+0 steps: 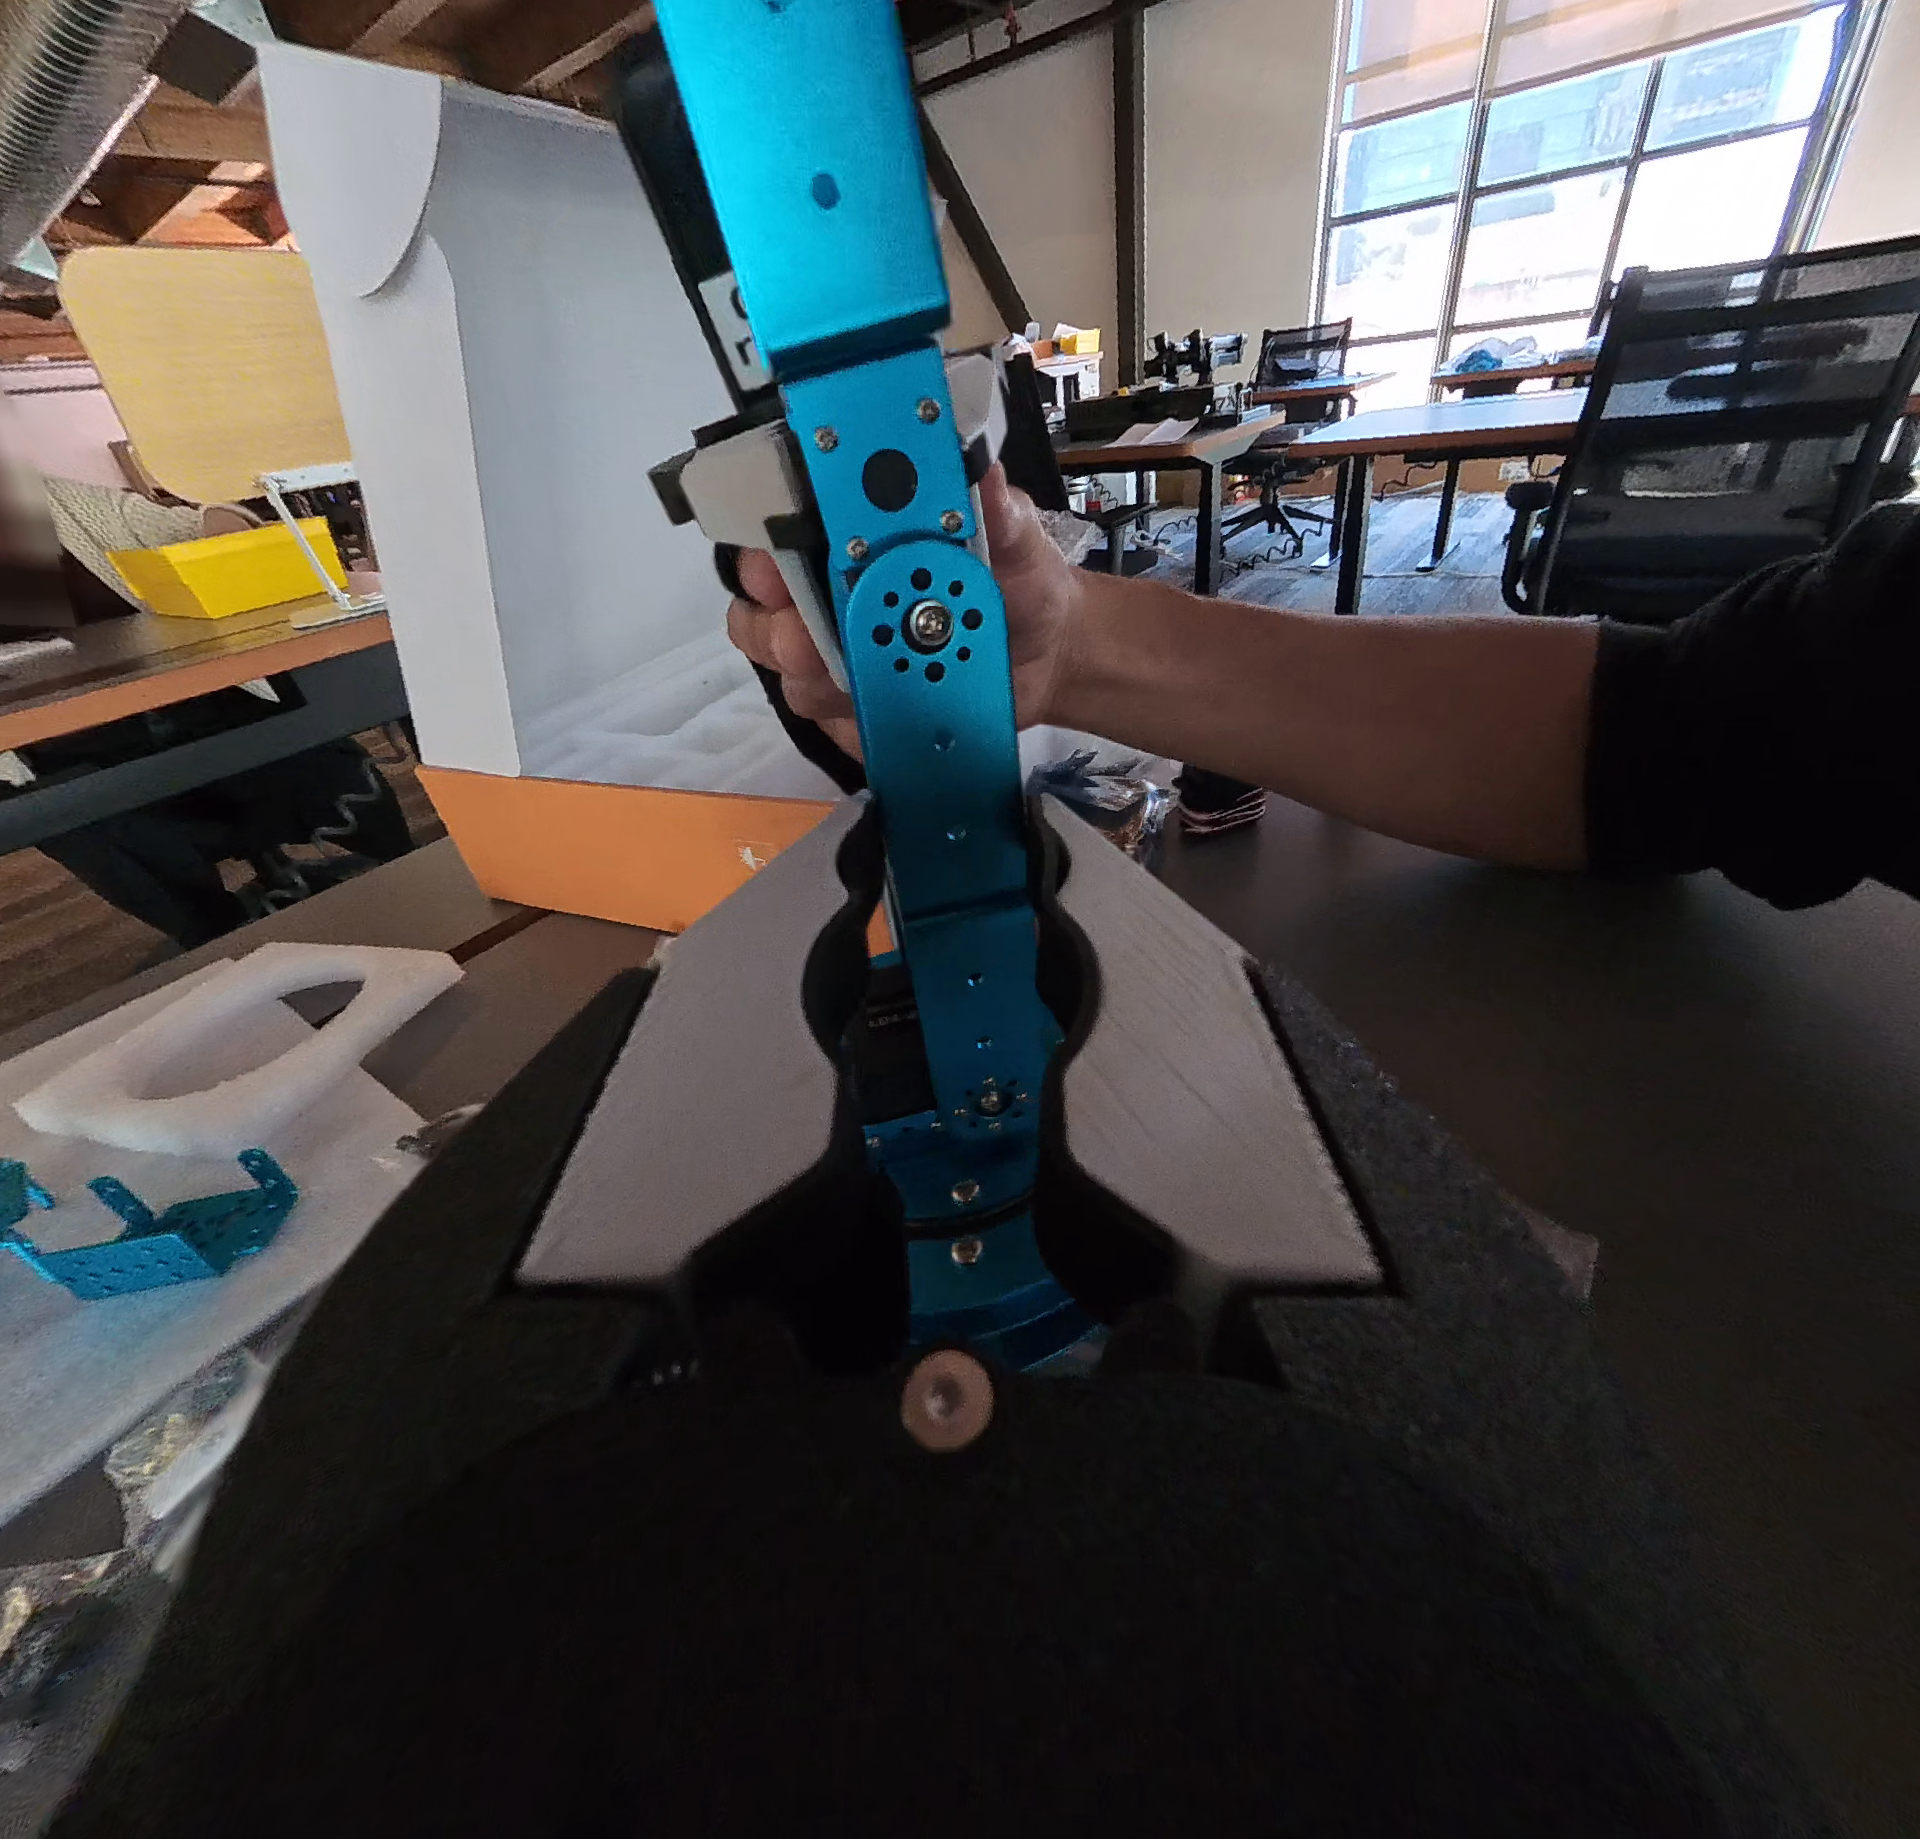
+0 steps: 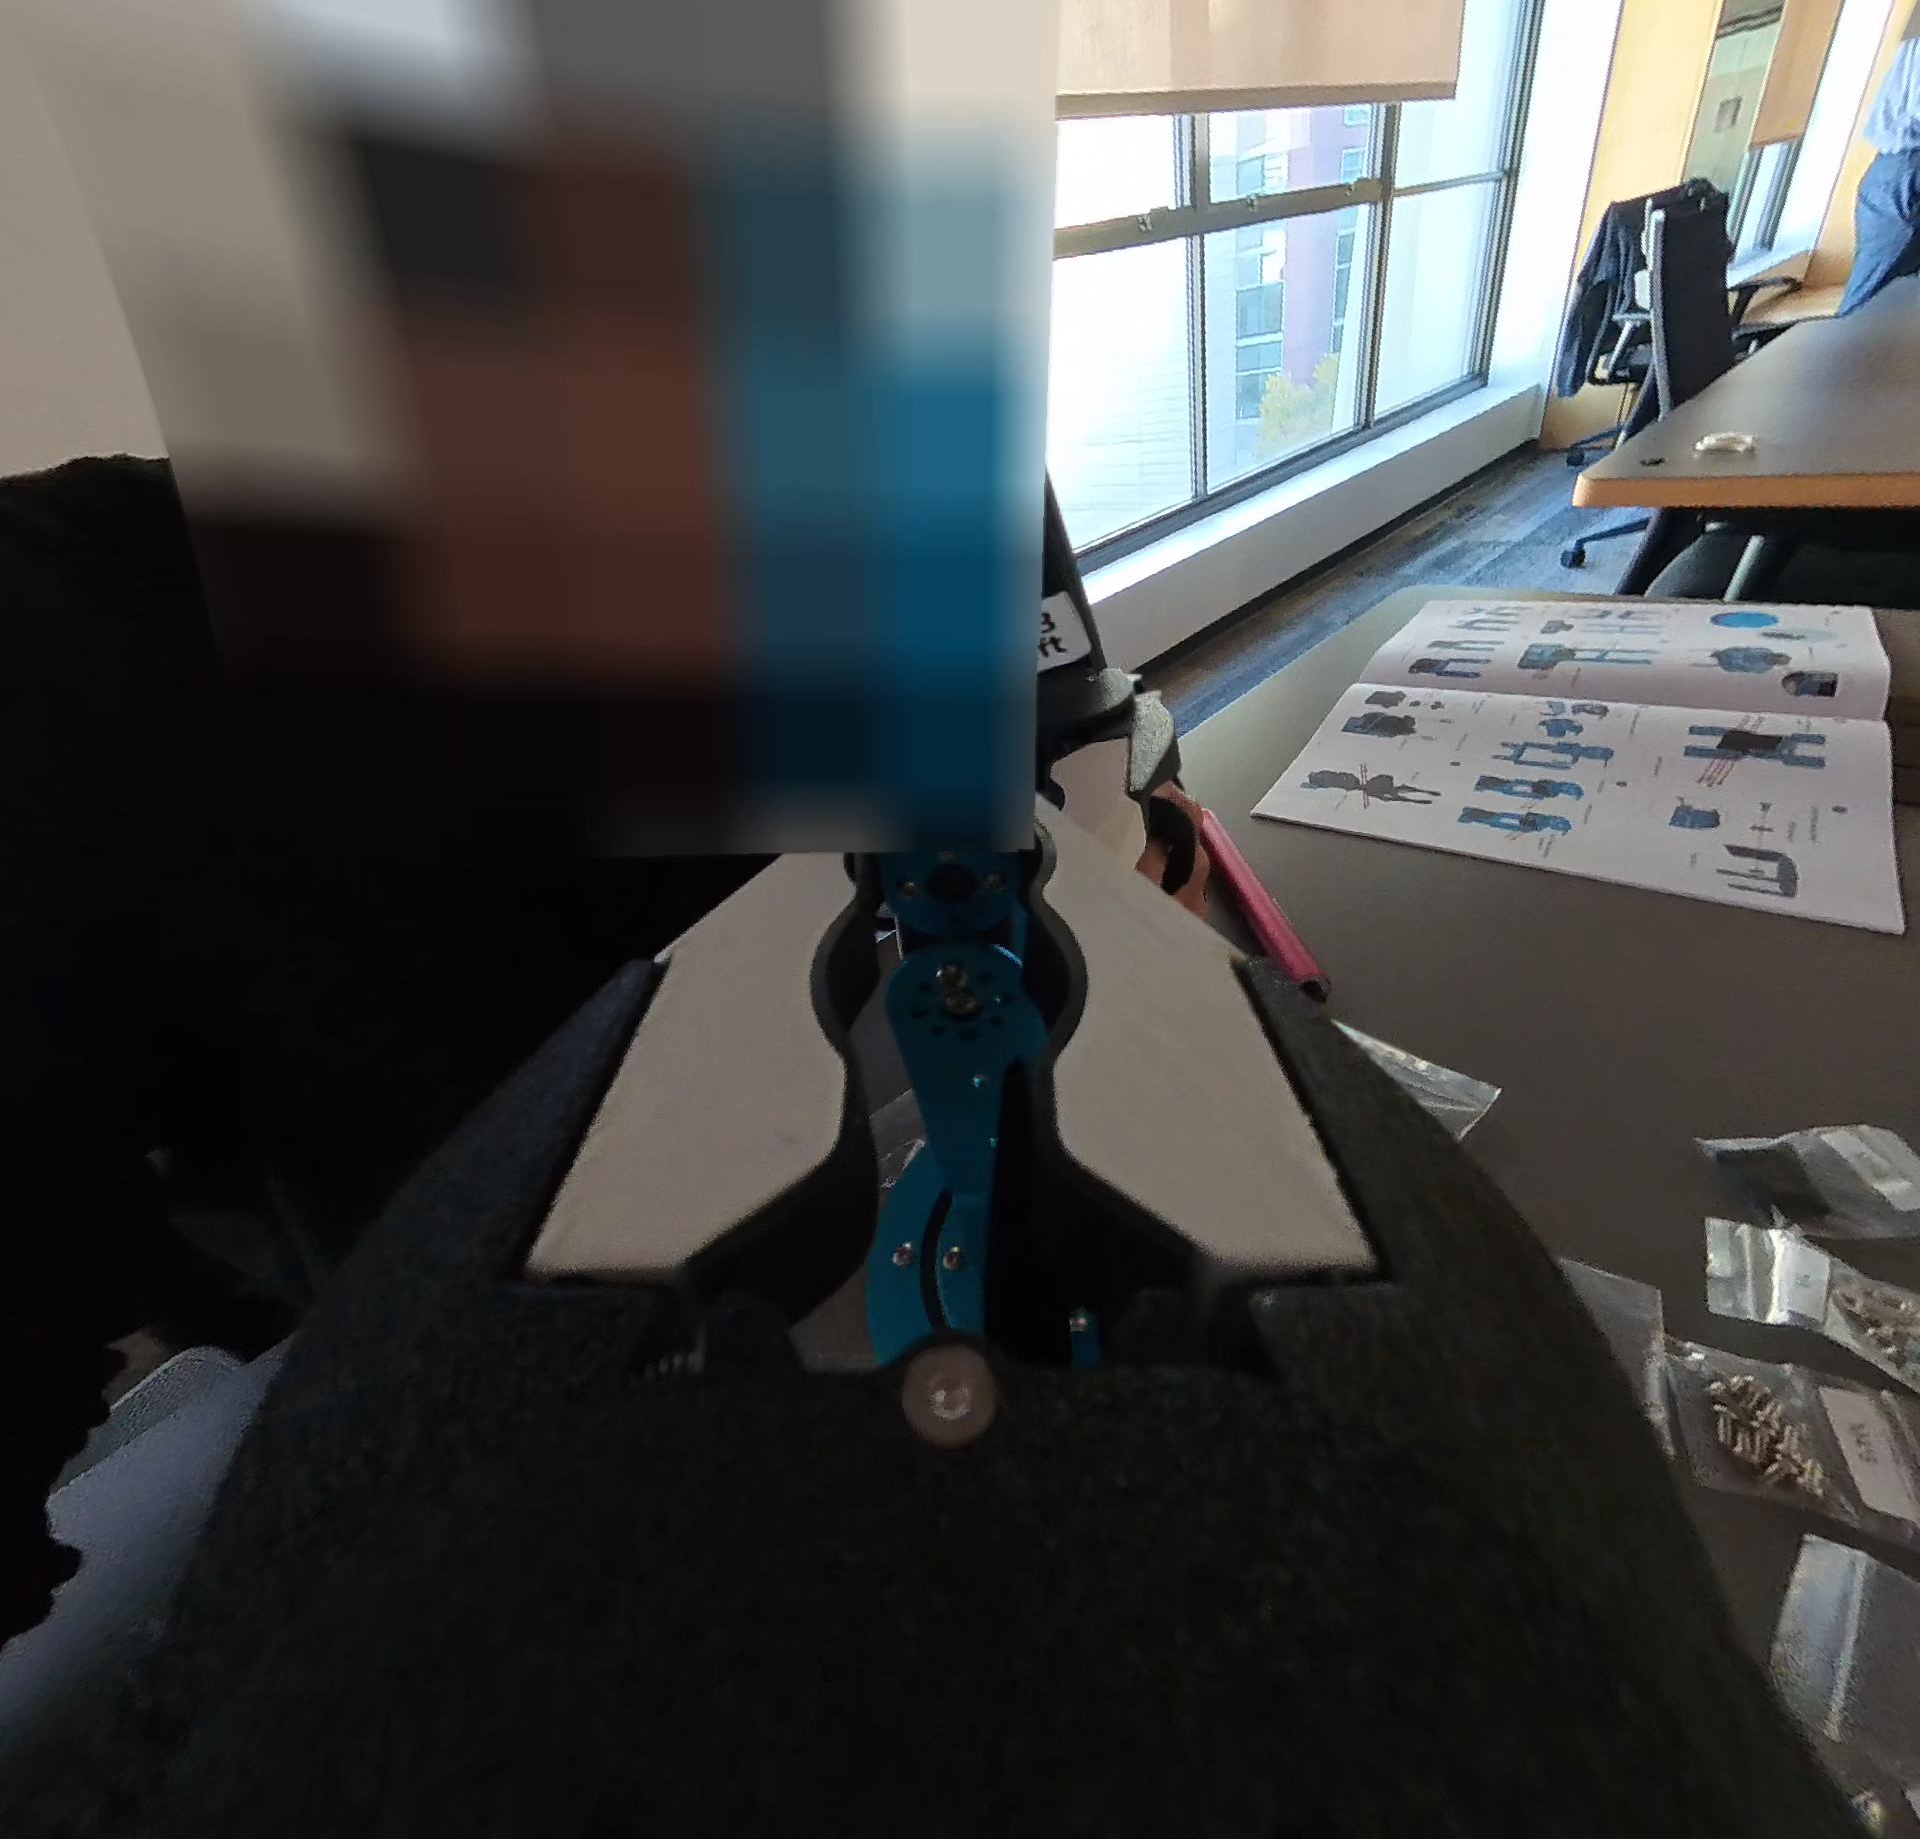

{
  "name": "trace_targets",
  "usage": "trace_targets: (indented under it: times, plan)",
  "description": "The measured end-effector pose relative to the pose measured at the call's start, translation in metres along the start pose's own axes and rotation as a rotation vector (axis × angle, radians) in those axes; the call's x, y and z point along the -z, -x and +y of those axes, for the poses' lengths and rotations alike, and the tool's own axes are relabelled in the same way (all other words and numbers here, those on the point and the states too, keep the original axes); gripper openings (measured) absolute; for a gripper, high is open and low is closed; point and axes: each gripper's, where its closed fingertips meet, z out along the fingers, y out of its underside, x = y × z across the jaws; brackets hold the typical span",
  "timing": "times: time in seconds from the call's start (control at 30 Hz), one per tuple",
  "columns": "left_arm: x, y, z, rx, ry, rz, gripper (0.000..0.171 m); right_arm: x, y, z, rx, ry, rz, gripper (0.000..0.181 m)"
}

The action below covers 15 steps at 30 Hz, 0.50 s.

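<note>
A blue metal robot-arm assembly (image 1: 925, 626), made of brackets and round servo discs, stands tilted between both grippers. My left gripper (image 1: 951, 854) is shut on its lower section, with the pads pressed on both sides. The arm rises past the top of the left wrist view. My right gripper (image 1: 873, 449), held by a bare hand (image 1: 1029, 605), clamps the arm higher up. In the right wrist view the right gripper (image 2: 948, 885) is shut on the same blue assembly (image 2: 951, 1062). A blurred patch hides what lies above it. Part of the left gripper's body (image 2: 1138, 740) shows behind.
A dark table (image 1: 1558, 1062) carries an open white box with an orange edge (image 1: 499, 439), white foam (image 1: 229, 1041) and loose blue brackets (image 1: 156, 1239). On the right are an open picture booklet (image 2: 1662, 750), a pink stick (image 2: 1257, 906) and bags of screws (image 2: 1766, 1426). An office chair (image 1: 1745, 418) stands behind. Across from one pair of fingers to the other is roughly 6 centimeters.
</note>
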Motion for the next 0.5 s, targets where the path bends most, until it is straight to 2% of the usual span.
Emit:
trace_targets:
  times: [0.13, 0.17, 0.2, 0.43, 0.47, 0.5]
  plan:
    - [-0.0008, -0.0012, 0.0014, 0.061, -0.011, 0.033, 0.025, 0.0007, 0.0022, -0.0002, 0.055, -0.016, -0.003, 0.019]
    - [-0.0010, -0.0014, 0.0016, 0.074, -0.011, 0.038, 0.030, 0.0010, 0.0028, 0.0000, 0.069, -0.015, -0.002, 0.019]
    - [-0.0013, -0.0019, 0.0018, 0.081, -0.010, 0.042, 0.025, 0.0013, 0.0036, 0.0002, 0.081, -0.013, -0.001, 0.019]
    - [-0.0011, -0.0033, 0.0030, 0.097, -0.010, 0.064, 0.024, 0.0008, 0.0062, 0.0009, 0.138, -0.009, -0.009, 0.020]
    - [-0.0011, -0.0036, 0.0030, 0.101, -0.011, 0.067, 0.029, 0.0007, 0.0067, 0.0011, 0.142, -0.005, -0.011, 0.020]
    - [-0.0012, -0.0039, 0.0033, 0.112, -0.010, 0.073, 0.025, 0.0008, 0.0073, 0.0012, 0.153, -0.006, -0.013, 0.020]
